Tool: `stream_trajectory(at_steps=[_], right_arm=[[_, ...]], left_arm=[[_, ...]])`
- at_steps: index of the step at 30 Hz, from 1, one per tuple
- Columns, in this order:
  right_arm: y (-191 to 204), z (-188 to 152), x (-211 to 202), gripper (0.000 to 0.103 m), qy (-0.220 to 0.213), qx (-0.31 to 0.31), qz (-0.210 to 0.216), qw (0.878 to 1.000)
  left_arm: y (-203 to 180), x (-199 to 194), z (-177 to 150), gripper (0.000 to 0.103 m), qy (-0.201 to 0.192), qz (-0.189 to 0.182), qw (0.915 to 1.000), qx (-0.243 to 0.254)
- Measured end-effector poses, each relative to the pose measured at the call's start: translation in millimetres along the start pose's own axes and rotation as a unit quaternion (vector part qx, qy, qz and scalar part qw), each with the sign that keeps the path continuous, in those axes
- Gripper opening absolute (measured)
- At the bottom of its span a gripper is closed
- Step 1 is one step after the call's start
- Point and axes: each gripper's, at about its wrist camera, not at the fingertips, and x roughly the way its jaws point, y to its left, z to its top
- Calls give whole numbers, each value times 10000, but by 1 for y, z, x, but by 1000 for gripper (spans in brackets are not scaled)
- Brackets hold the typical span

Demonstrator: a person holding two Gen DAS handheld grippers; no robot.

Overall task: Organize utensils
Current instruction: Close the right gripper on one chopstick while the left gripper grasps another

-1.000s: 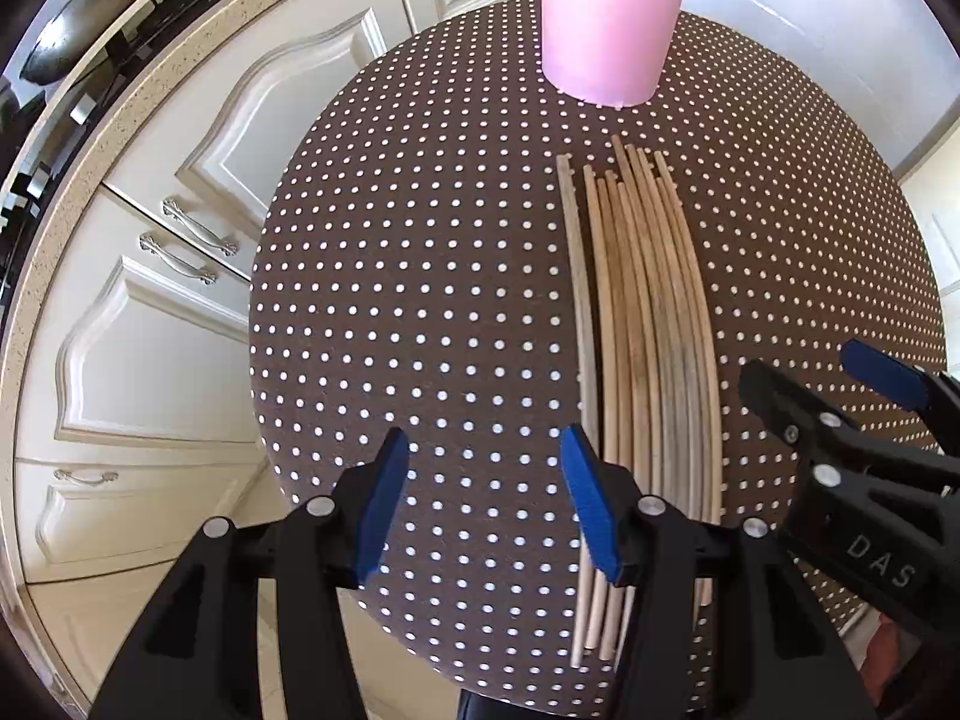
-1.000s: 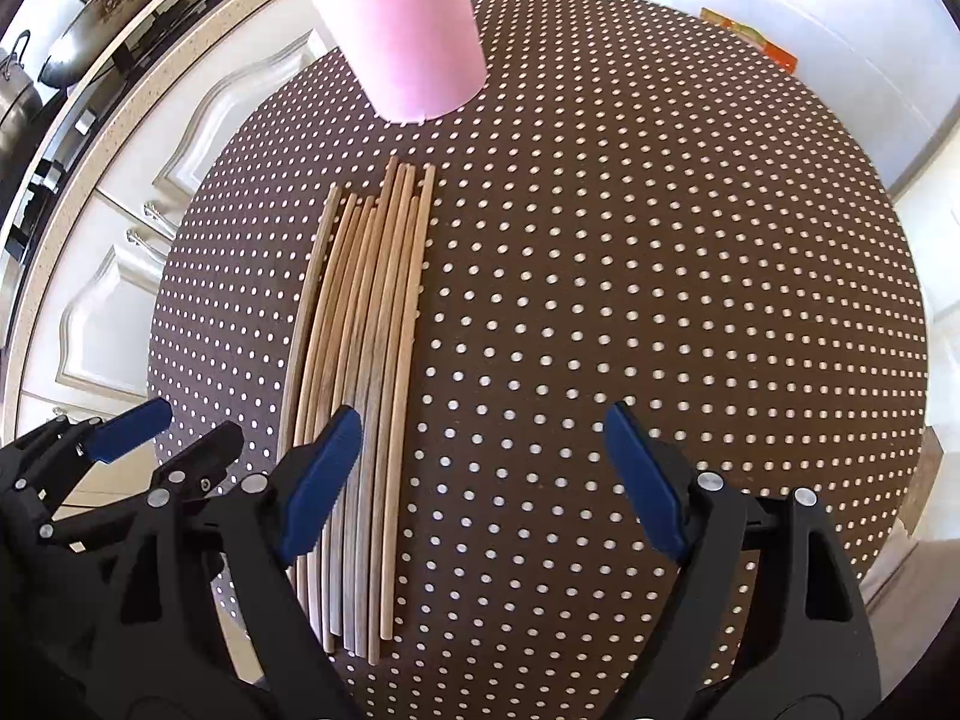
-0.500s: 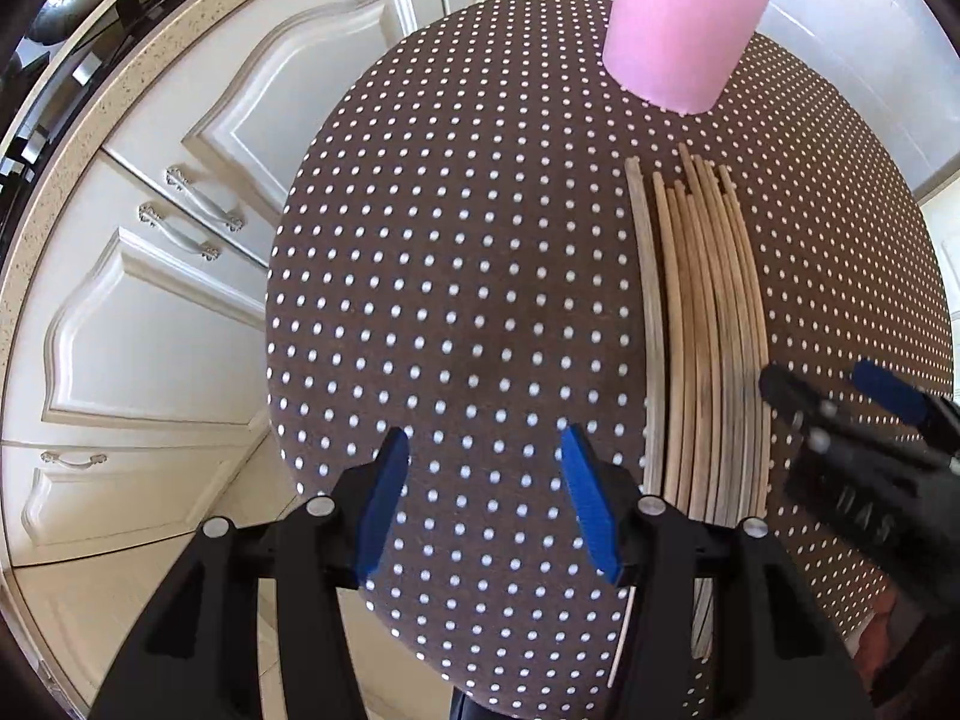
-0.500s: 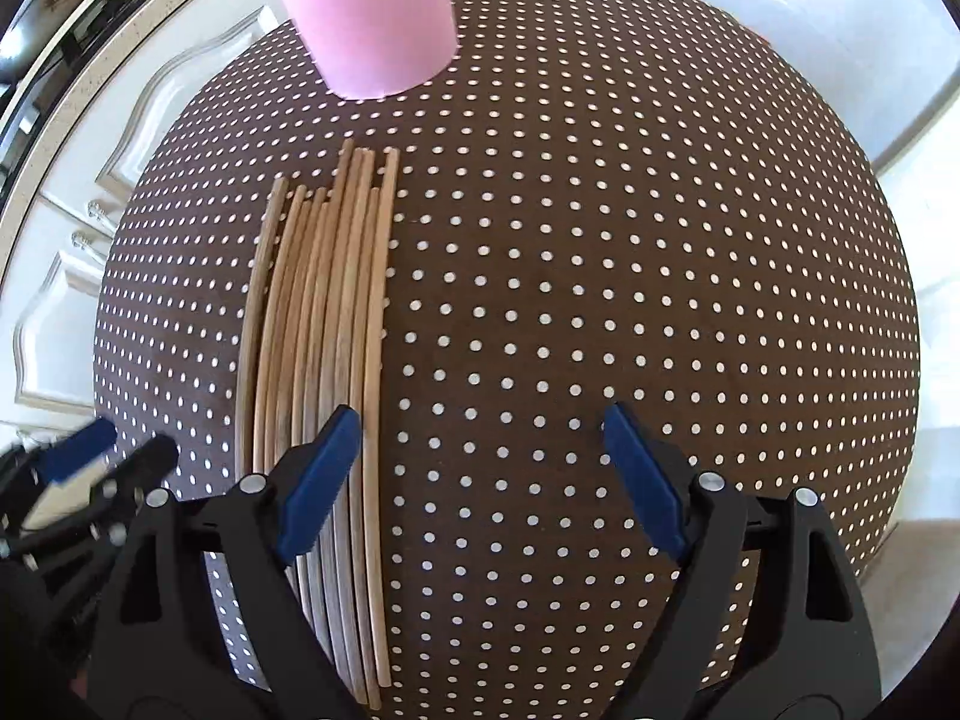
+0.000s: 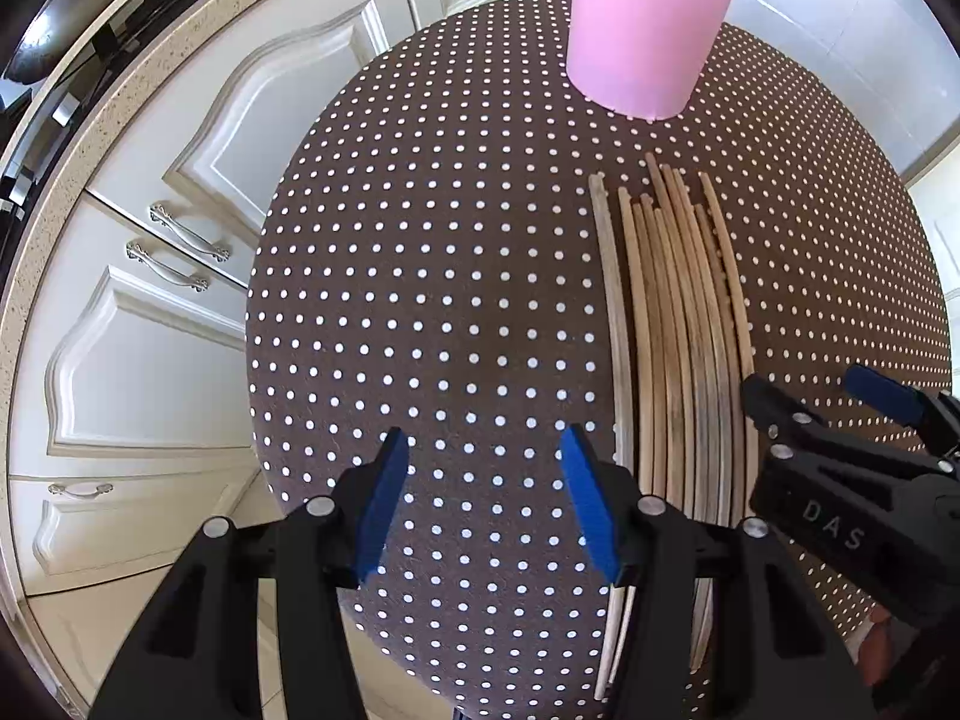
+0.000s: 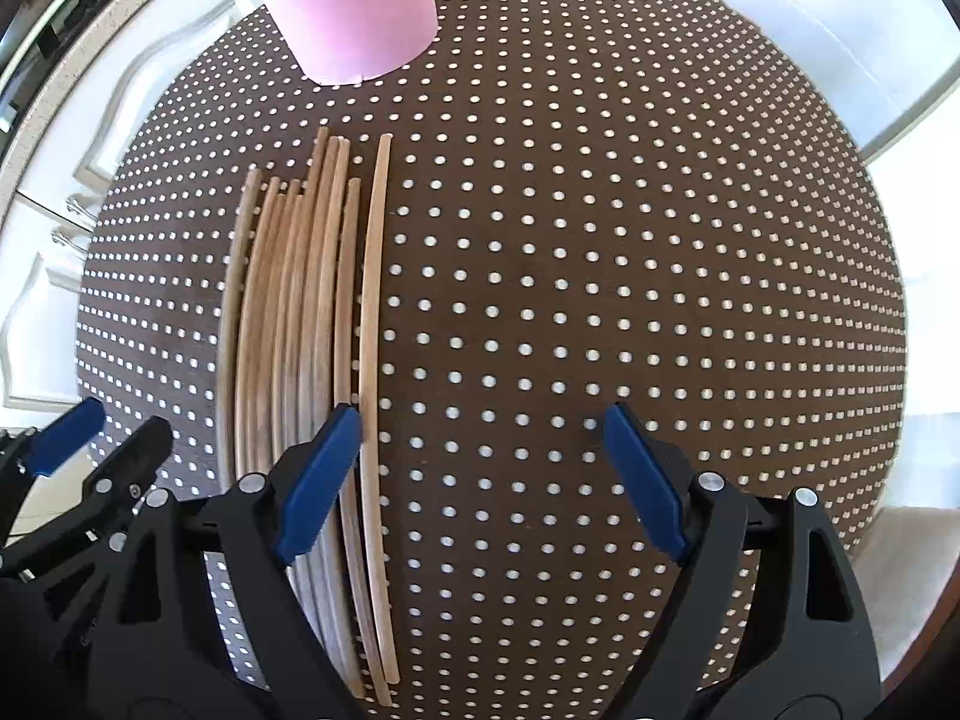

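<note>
Dotted brown bench (image 6: 600,240) unchanged; right gripper (image 6: 480,450) has slid rightward, its wide-open empty fingers now straddling the rightmost chopstick (image 6: 373,360), while left gripper (image 5: 480,480) hangs open, empty.

Round table (image 5: 456,276) covered in brown cloth with a regular grid of white dots. To its left, cream kitchen cabinets (image 5: 138,360) with raised, curved door panels and ornate metal handles (image 5: 189,232). Speckled beige countertop (image 5: 90,114) runs above the cabinets. On the countertop, a dark cooktop (image 5: 36,120) carrying a dark pan (image 5: 66,6), only partly in view. Pale floor (image 6: 828,18) beyond the far edge of the table, brightly lit. Strong daylight throughout; white surfaces nearly overexposed.
</note>
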Motion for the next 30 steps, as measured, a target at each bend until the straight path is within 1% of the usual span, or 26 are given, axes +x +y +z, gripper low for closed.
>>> stream_trajectory(at_steps=[4, 6, 7, 8, 9, 10, 12, 13, 14, 16, 18, 20, 21, 23, 24, 27, 30], right_arm=[[9, 5, 1, 82, -67, -194, -178, 9996], [14, 8, 1, 72, -70, -293, -102, 9995], [20, 8, 0, 55, -112, -401, -93, 9991], [25, 9, -3, 28, -202, -544, -62, 9983], [28, 10, -4, 22, -257, -659, -37, 9975], [29, 10, -4, 22, -263, -661, -18, 9975], [25, 9, -3, 17, -340, -632, 56, 9974], [22, 8, -3, 11, -361, -608, 101, 9974], [17, 7, -4, 8, -345, -538, 207, 9977], [2, 6, -5, 7, -227, -379, 472, 9979], [-9, 4, -6, 7, -170, -243, 663, 9974], [-17, 3, -6, 6, -164, -193, 825, 9963], [-20, 2, -6, 6, -157, -171, 874, 9959], [-29, 2, -6, 6, -105, -130, 1049, 9943], [-35, 1, -7, 5, -93, -119, 1109, 9937], [-49, 5, -7, 5, 32, 122, 1320, 9912], [-62, 13, -9, 5, 77, 154, 1349, 9907]], left_arm=[[3, 1, 4, 53, -15, -42, 10000, -60], [3, 2, 7, 53, -2, -92, 9999, -86], [3, 2, 10, 53, -5, -123, 9999, -95], [4, 4, 12, 53, -10, -144, 9998, -105], [3, 4, 14, 53, -15, -180, 9998, -113], [2, 4, 16, 53, -2, -209, 9997, -105], [-1, 7, 21, 53, 32, -230, 9997, -73], [-2, 8, 22, 53, 43, -234, 9997, -69], [-3, 10, 23, 53, 69, -238, 9997, -65], [-7, 12, 25, 53, 180, -330, 9993, -16], [-10, 12, 26, 53, 209, -474, 9987, 35], [-14, 13, 28, 53, 233, -493, 9984, 120], [-15, 16, 30, 53, 265, -445, 9985, 150], [-17, 20, 33, 54, 332, -503, 9981, 88], [-16, 22, 34, 54, 401, -633, 9972, -8], [-15, 26, 42, 56, 522, -723, 9958, -203], [-19, 29, 51, 57, 712, -592, 9955, -192]])
